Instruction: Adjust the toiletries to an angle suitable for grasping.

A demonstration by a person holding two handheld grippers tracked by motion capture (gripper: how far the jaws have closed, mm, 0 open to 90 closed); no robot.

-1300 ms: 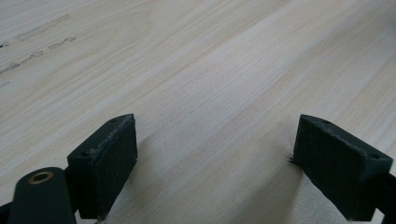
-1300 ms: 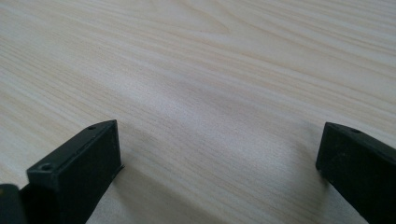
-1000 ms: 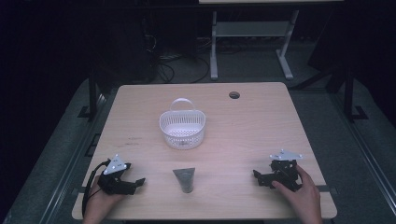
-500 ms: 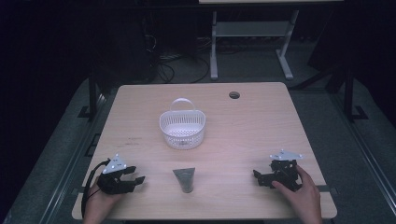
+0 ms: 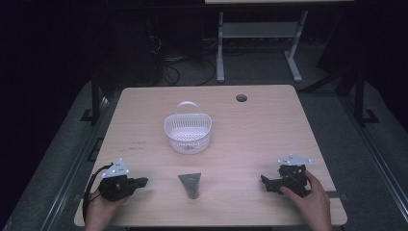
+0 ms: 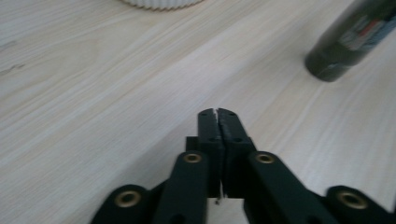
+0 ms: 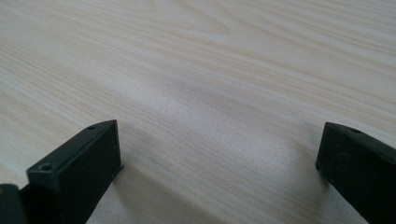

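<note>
A dark grey tube (image 5: 191, 184) lies on the wooden table (image 5: 260, 130) near its front edge, cap toward me; in the left gripper view the tube (image 6: 355, 39) shows at the upper right. My left gripper (image 5: 142, 182) is held just above the table, left of the tube and apart from it. Its jaws have just been closing and now meet with nothing between them, as the left gripper (image 6: 218, 113) view shows. My right gripper (image 5: 263, 181) rests at the front right; its jaws stand wide apart over bare wood (image 7: 219, 154).
A white perforated basket (image 5: 188, 131) with a raised handle stands at the table's middle, behind the tube. A round cable hole (image 5: 241, 98) sits near the far edge. Dark floor and a stand's legs (image 5: 260, 48) lie beyond the table.
The left gripper's jaws have come together from wide open, and the left hand has lifted slightly. The right hand, tube and basket have kept still.
</note>
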